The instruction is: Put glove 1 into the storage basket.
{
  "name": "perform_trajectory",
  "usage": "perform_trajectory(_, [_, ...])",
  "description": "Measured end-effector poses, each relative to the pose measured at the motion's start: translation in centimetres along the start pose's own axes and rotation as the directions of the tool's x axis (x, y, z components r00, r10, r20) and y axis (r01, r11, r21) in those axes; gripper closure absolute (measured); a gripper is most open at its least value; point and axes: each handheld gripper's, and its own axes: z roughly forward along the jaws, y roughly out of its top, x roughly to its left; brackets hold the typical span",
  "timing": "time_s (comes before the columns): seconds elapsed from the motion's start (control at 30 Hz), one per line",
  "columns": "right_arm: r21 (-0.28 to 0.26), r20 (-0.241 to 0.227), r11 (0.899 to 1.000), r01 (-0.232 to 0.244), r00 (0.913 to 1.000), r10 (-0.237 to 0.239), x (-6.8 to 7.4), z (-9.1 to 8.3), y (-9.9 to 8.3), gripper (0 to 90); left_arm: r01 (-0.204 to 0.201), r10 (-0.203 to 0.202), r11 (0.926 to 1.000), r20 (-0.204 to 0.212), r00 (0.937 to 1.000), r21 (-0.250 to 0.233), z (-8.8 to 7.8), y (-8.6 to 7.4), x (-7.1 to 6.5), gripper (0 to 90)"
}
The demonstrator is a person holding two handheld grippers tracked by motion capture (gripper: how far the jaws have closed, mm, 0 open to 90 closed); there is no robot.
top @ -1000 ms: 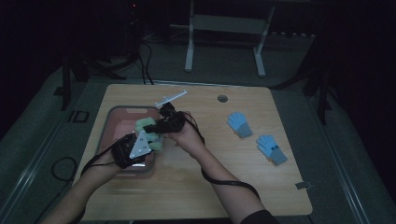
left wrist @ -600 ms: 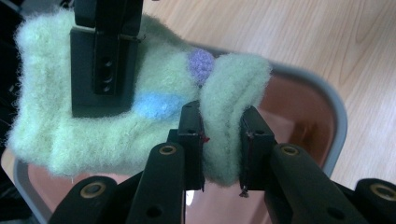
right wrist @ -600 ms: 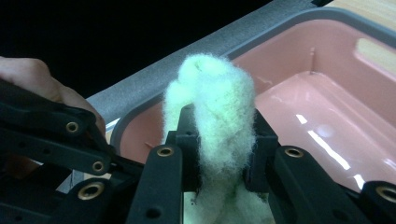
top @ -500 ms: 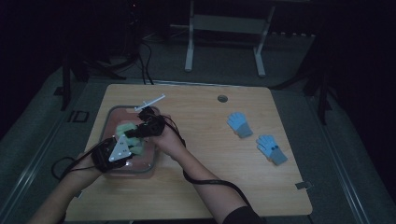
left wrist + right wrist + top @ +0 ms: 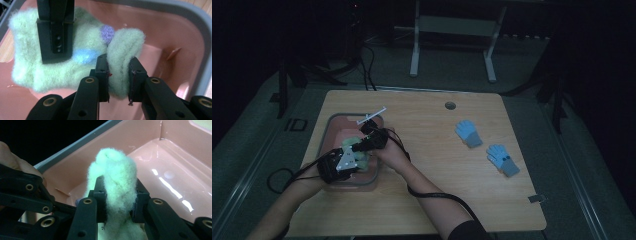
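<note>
A pale green fuzzy glove (image 5: pixel 45 67) with a blue and a purple spot hangs low inside the pink tub (image 5: pixel 197 32). My left gripper (image 5: pixel 118 67) is shut on one folded edge of it. My right gripper (image 5: pixel 118 187) is shut on another bunched part of the green glove (image 5: pixel 115 167). In the high view both grippers meet over the tub (image 5: pixel 373 176) at the table's left. There the left gripper (image 5: pixel 353 159) comes from the near side and the right gripper (image 5: pixel 358 146) from the right, with the green glove (image 5: pixel 348 144) between them.
Two blue gloves (image 5: pixel 468 133) (image 5: pixel 503 160) lie on the right half of the wooden table. A round cable hole (image 5: pixel 450 105) sits near the far edge and a small tag (image 5: pixel 537 198) near the front right corner. A white stand is on the floor beyond the table.
Both hands have moved left and down together, carrying the green glove from above the tub's right edge down into the tub. Both grips stayed the same.
</note>
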Motion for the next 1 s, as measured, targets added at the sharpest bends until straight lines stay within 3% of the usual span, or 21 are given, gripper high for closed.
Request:
perform_trajectory(0.2, [0.024,0.036,0.999,0.033,0.9988,-0.034,0.1,0.6,-0.1,67.1,0.017,-0.018,0.9995,0.043,0.9989,0.026,0.8,-0.1,0.5,74.0])
perform_trajectory(0.27, [0.031,0.043,0.999,0.018,0.9989,-0.02,0.0,0.8,-0.1,55.9,0.033,-0.036,0.9984,0.063,0.9974,0.047,1.1,0.0,0.7,67.2])
perform_trajectory(0.3, [0.031,0.043,0.999,0.018,0.9989,-0.02,0.0,0.8,-0.1,55.9,0.036,-0.039,0.9979,0.068,0.9969,0.054,1.2,0.0,0.8,67.2])
perform_trajectory(0.37, [0.049,0.086,0.998,0.032,0.9956,-0.036,0.2,0.8,0.1,51.4,0.037,-0.042,0.997,0.075,0.9963,0.068,1.2,0.1,0.8,60.1])
perform_trajectory(0.67, [0.044,0.103,0.999,0.009,0.9946,-0.013,-0.3,0.4,0.1,42.6,0.071,-0.074,0.9963,0.067,0.995,0.049,0.8,0.2,0.9,54.7])
perform_trajectory(1.0, [-0.032,0.099,0.999,0.012,0.9951,-0.009,0.1,-2.3,0.7,34.7,0.118,-0.118,0.9929,0.063,0.991,0.015,-0.7,1.4,0.8,53.7])
